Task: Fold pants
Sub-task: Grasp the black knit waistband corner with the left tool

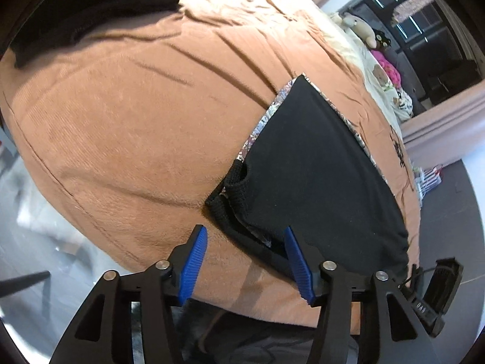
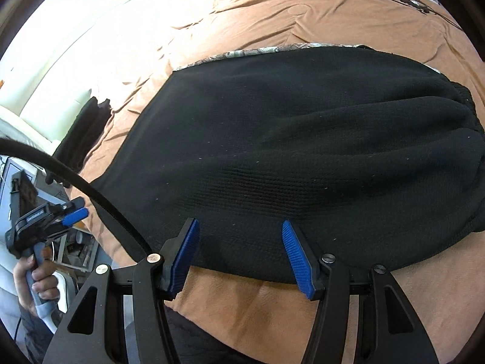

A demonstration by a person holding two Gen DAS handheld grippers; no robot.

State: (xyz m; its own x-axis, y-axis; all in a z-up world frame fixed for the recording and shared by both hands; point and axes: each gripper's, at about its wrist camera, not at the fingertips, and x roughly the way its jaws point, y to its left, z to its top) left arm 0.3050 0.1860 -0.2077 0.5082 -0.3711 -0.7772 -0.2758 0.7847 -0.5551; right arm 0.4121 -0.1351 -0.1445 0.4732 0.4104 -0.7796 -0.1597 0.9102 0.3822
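Both of my claws gape wide, holding nothing: left claw (image 1: 245,261), right claw (image 2: 241,253). Just beyond their fingertips, folded black pants (image 2: 303,157) lie flat on the bed's brown blanket (image 1: 136,115). Farther off sit stuffed toys (image 1: 363,30) and dark windows (image 1: 424,21).

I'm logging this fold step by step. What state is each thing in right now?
pants: folded, lying flat on the bedspread, held by neither gripper.
left gripper: jaws open, at the pants' cuffed end.
right gripper: jaws open, over the pants' near edge.
bedspread: spread out, wrinkled.
dark clothes pile: stacked at the far side.
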